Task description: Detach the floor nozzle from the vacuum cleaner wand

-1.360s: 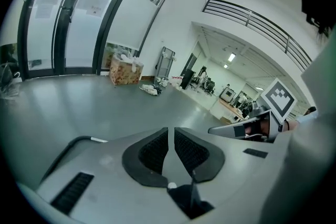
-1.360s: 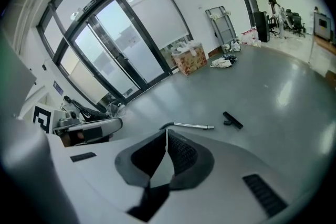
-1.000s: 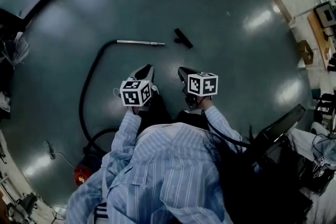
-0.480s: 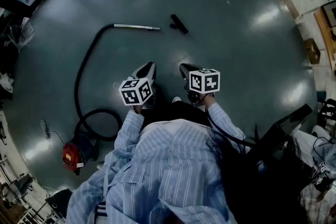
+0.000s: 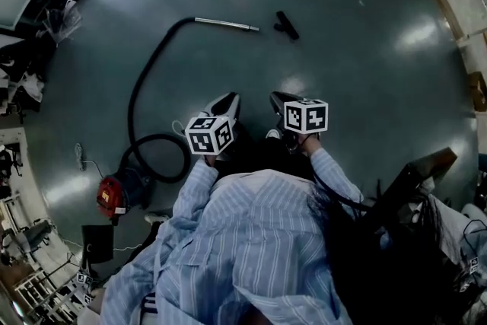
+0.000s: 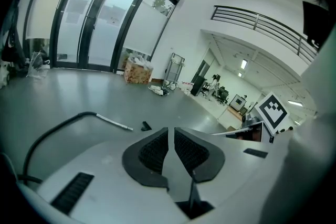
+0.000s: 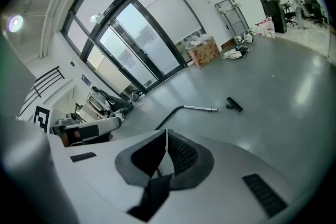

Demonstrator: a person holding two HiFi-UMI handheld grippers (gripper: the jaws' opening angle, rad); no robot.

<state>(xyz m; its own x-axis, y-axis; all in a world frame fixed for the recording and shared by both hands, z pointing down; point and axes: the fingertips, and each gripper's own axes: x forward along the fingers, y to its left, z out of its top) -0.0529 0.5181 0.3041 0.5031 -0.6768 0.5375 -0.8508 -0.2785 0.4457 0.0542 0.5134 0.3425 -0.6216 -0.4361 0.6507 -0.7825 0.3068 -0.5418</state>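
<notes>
Across the floor [image 5: 358, 87], wand [image 5: 226, 24] and nozzle [image 5: 287, 24] shifted right, left claw [image 6: 171, 130] ajar, right claw [image 7: 167, 134] clenched

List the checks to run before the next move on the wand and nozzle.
1. Nozzle off the wand: ok. It lies on the floor, apart from the wand's tip.
2. Left gripper empty: ok. Its jaws are a slit apart with nothing between them.
3. Right gripper empty: ok. Its jaws are together and hold nothing.
4. Hose joined to the wand: ok. It runs into the wand's near end.
5. Grippers close to the parts: not ok. Both hang by the person, well short of the wand and nozzle.
6. Canister upright: cannot tell.
</notes>
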